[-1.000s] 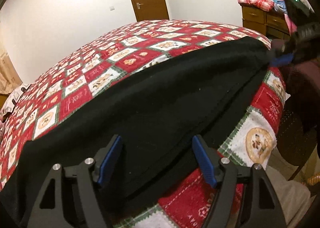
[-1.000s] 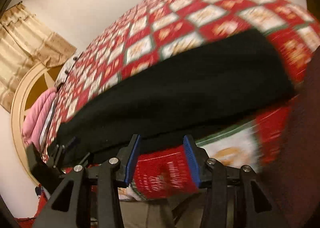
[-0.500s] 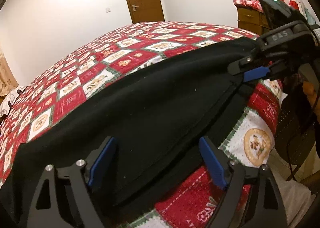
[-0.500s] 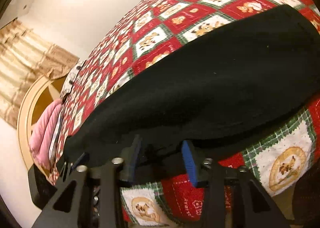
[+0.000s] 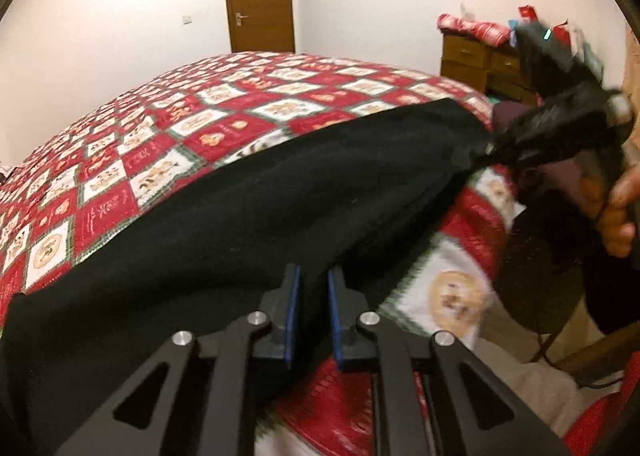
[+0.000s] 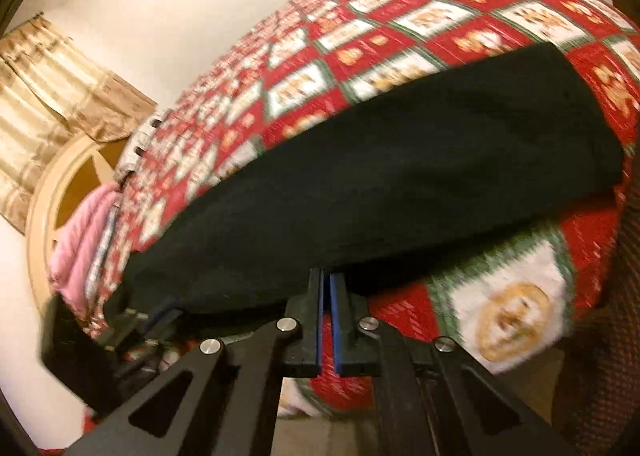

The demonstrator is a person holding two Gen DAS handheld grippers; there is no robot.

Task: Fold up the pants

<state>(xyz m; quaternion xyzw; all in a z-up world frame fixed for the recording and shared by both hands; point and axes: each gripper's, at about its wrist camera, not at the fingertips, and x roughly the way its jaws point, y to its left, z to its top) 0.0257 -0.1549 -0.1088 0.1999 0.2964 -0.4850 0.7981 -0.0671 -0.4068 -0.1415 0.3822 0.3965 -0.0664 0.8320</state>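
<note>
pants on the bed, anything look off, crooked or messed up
Nothing stands out. The black pants lie in a long, fairly flat band along the near edge of the red patterned bedspread, with no bunching or twist visible. Both the left gripper and right gripper are shut on the near edge of the fabric.

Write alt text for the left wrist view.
The left gripper is shut on the near edge of black pants spread across a red Christmas-patterned quilt. At right, the right gripper pinches the pants' far end.
</note>
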